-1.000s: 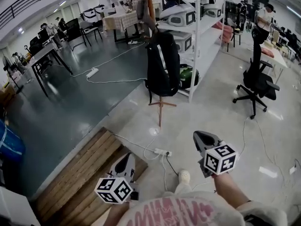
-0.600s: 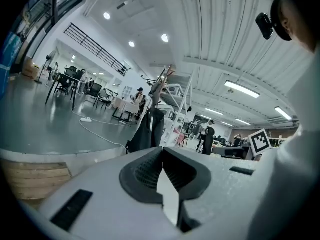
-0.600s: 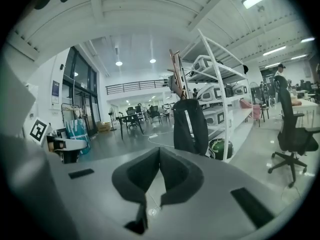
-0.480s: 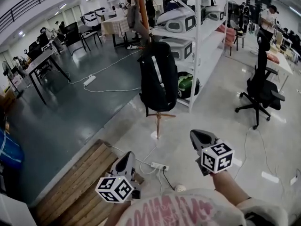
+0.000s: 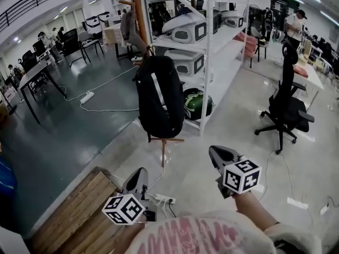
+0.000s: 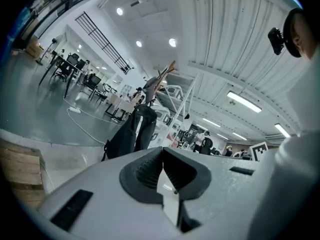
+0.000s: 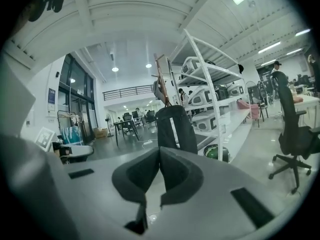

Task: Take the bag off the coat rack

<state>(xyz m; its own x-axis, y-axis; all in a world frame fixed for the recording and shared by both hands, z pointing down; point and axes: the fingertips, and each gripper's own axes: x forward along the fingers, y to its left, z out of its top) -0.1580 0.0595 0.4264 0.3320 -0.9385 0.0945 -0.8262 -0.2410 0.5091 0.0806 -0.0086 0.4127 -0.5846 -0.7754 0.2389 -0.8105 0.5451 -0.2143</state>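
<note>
- Both claws are empty, jaws pressed together: the left gripper (image 5: 139, 177) and the right gripper (image 5: 217, 155) are low in the head view, well short of the coat rack (image 5: 139, 20).
- The bag (image 5: 156, 97) hangs on the near side of the coat rack's wooden pole, clear of the floor, above the rack's crossed feet.
- Its long axis runs upright along the pole, so I judge the lift must go up and toward the person to free it.
- From the right gripper the bag lies straight ahead, centred above the jaws; from the left gripper it lies ahead and off to the left.
- The right gripper seems slightly nearer.
- The bag is a black backpack, rounded and full, with one pale stripe down its face.
- What catches it at the top is too small to tell.
</note>
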